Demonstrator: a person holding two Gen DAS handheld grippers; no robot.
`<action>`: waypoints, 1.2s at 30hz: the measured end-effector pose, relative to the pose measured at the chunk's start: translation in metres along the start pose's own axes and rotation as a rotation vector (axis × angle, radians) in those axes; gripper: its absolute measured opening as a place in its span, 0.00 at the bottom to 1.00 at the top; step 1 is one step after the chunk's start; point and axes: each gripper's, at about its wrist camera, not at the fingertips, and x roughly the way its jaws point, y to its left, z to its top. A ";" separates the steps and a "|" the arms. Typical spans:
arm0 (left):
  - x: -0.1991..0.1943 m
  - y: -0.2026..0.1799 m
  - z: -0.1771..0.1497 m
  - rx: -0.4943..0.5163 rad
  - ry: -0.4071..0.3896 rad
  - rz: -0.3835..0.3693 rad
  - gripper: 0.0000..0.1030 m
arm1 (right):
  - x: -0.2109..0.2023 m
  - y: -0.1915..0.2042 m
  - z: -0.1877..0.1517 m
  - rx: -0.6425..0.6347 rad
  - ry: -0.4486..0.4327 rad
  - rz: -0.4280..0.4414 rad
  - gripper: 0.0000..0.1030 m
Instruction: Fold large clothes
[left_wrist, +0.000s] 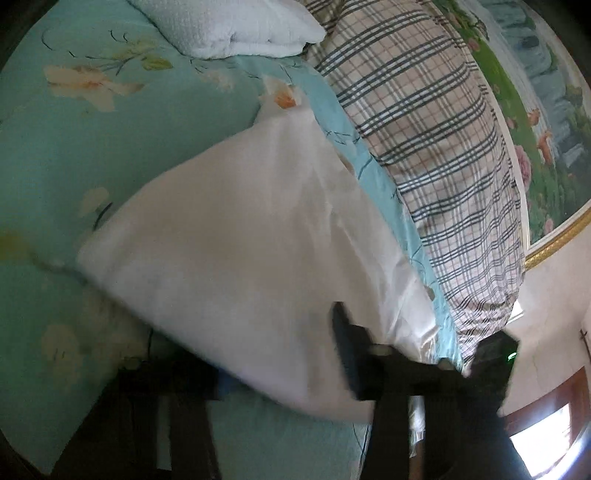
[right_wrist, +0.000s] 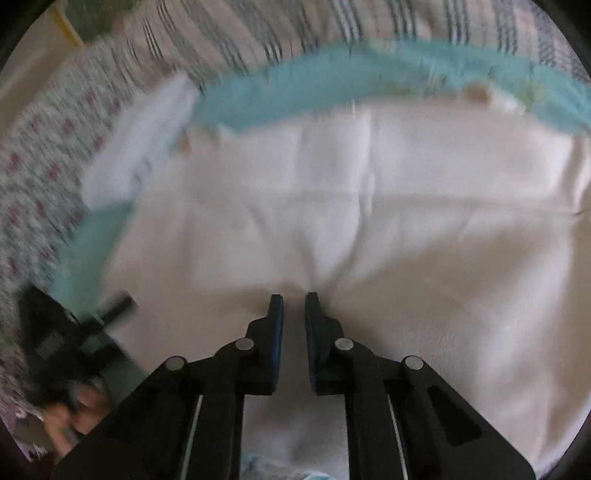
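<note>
- Cloth first: the white garment (right_wrist: 369, 229) lies spread on the floral turquoise bedsheet (left_wrist: 122, 155), its far edge near the plaid quilt (left_wrist: 436, 155).
- My right gripper (right_wrist: 294, 301) sits low over the garment with a narrow gap between its blue-padded fingers (right_wrist: 275, 332); I see no fabric drawn up between them, so I judge it parted and not gripping.
- In the left wrist view the left gripper (left_wrist: 388, 365) is blurred and dark. One finger lies against the garment's near edge, but I cannot tell whether it pinches the cloth.
- To do this fold well, I would take the edge with both grippers level, lift only enough to clear the sheet, and lay it over squarely so the existing creases do not bunch.
- The left wrist view alone shows a folded white towel (left_wrist: 236, 29) at the head of the bed and a framed landscape painting (left_wrist: 546, 122) on the wall.
- The right wrist view alone shows the crease lines across the garment, plus the other gripper and a hand (right_wrist: 74, 410) at the lower left edge.
</note>
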 end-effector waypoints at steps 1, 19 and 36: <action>0.005 0.002 0.004 -0.012 0.009 -0.002 0.14 | 0.001 -0.001 -0.002 -0.002 -0.015 0.008 0.08; 0.057 -0.222 -0.051 0.704 0.112 -0.237 0.06 | -0.063 -0.127 -0.010 0.499 -0.121 0.439 0.14; 0.128 -0.234 -0.141 1.099 0.196 -0.004 0.05 | -0.054 -0.164 0.072 0.317 -0.039 0.275 0.29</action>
